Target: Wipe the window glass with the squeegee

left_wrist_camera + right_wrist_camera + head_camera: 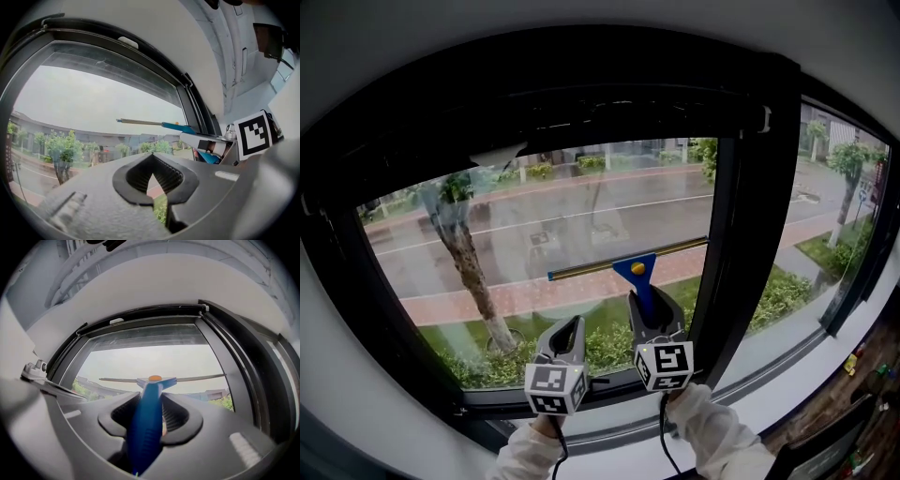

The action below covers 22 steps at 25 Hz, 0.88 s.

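A blue-handled squeegee [639, 272] with a long metal blade lies against the window glass [544, 234], its blade across the lower middle of the pane. My right gripper [654, 319] is shut on the squeegee's handle [146, 420], and the blade [161, 378] shows crosswise ahead of the jaws. My left gripper [566, 336] hangs beside it to the left, shut with nothing between its jaws. In the left gripper view [152, 185] the squeegee [154, 123] shows off to the right against the sky.
A black window frame [759, 216] surrounds the pane, with a thick vertical mullion right of the squeegee. A second pane [834, 206] lies further right. A grey sill [769, 375] runs below. Outside are a tree [464, 244], a road and hedges.
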{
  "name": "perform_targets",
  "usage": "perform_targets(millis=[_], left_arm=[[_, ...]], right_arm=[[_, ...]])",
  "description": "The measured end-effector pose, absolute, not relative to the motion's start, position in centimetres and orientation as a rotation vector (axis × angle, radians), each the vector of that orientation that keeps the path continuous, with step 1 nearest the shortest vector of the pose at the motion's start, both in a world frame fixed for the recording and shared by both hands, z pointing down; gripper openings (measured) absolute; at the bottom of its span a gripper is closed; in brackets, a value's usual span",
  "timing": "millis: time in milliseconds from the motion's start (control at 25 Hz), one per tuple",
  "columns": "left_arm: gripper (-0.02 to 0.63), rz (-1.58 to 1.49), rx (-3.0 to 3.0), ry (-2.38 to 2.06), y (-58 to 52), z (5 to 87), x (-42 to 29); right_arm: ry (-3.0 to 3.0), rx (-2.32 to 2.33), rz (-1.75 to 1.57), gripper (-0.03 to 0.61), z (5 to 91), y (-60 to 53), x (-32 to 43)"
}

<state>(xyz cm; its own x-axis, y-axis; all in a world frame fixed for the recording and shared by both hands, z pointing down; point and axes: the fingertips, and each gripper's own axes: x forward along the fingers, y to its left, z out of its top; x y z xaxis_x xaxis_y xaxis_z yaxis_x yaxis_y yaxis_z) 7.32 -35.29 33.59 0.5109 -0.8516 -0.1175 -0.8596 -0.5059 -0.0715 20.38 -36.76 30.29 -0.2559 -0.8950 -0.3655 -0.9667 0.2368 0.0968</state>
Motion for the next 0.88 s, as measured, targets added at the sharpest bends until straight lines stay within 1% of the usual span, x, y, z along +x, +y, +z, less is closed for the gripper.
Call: perform_targets(millis=[480,880], left_arm=[[0.001,-0.024,-2.707,1.548,-34.5,42.6,8.3],[0.000,-0.117,-2.740,1.552,-33.7,47.5,9.4]], right_arm=[[2.300,-1.785,0.368,0.146,37.5,-36.3,20.9],[2.357,-1.829,0.272,0.147,42.8,-35.9,21.3]])
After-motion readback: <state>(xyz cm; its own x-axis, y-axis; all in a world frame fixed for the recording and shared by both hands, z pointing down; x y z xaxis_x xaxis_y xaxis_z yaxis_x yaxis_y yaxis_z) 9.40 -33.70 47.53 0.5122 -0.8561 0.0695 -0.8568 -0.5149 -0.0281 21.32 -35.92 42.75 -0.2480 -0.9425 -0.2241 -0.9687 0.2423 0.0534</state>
